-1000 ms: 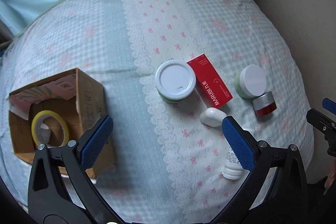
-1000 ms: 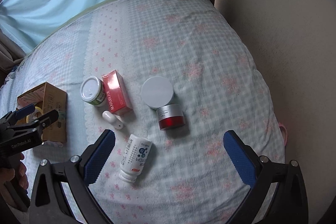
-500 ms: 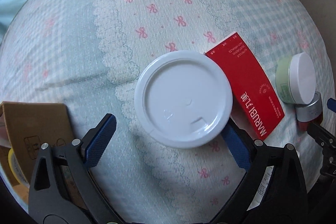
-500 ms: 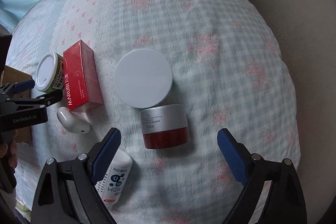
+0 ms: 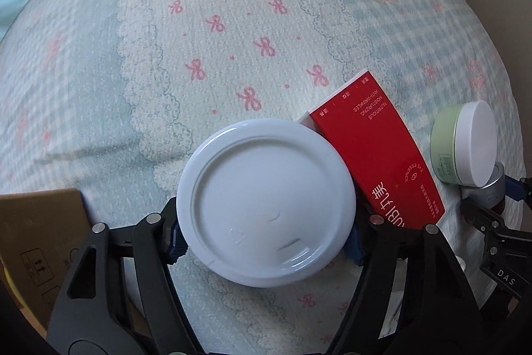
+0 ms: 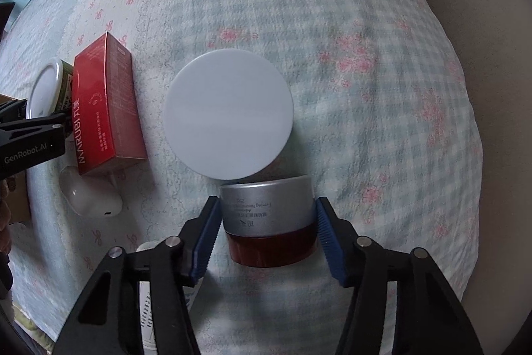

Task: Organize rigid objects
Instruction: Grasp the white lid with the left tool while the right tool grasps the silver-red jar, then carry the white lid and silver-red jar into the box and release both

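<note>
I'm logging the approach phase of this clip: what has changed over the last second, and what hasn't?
Both grippers came down from high above the bed. The left gripper closed around the white-lidded jar; the right gripper closed around the silver-and-red jar. The red box, white case and big white lid stayed put.

Close downward wrist views — shared red box (image 5: 372,155)

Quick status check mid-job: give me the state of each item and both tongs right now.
Left tongs: closed around the white-lidded jar, upright.
Right tongs: pads against the silver-capped red jar, upright, cap on.
Red box: lying flat, closed, beside the white-lidded jar.
Green jar: upright, white lid on.
White earbud case: lying down, shut.
Cardboard box: only a side in view.
</note>
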